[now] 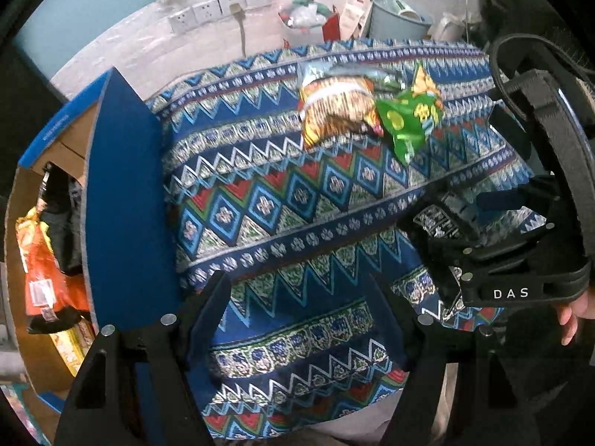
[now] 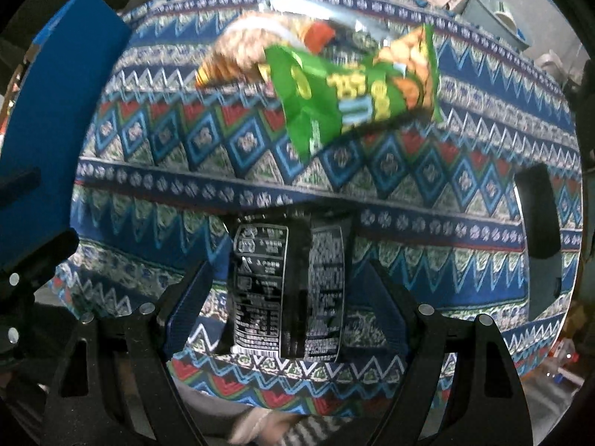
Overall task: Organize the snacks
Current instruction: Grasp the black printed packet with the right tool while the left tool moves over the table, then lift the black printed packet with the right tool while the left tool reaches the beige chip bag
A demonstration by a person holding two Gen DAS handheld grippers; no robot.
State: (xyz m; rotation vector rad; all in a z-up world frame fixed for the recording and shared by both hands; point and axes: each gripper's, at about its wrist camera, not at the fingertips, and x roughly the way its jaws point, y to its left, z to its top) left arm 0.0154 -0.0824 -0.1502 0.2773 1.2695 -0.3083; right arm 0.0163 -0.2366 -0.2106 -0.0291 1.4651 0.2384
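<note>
My right gripper [image 2: 292, 264] points down over the patterned tablecloth [image 2: 427, 260], shut on a black snack pack [image 2: 290, 290] with white print that fills the gap between its jaws. Farther back lie a green pack [image 2: 346, 100] and an orange-yellow pack [image 2: 241, 55], overlapping, with a silvery pack [image 1: 346, 70] behind them. My left gripper [image 1: 299, 282] hangs open above the cloth near the front edge, nothing between its fingers. To its left stands a blue cardboard box [image 1: 122, 204] holding an orange pack [image 1: 48, 278] and others.
The box's blue flap [image 2: 48, 111] rises at the table's left edge. Wall sockets [image 1: 219, 7], a grey bin [image 1: 398, 18] and bags stand behind the table. A hand [image 1: 572, 312] grips the right tool. A dark oblong thing [image 2: 539, 215] lies at the far right.
</note>
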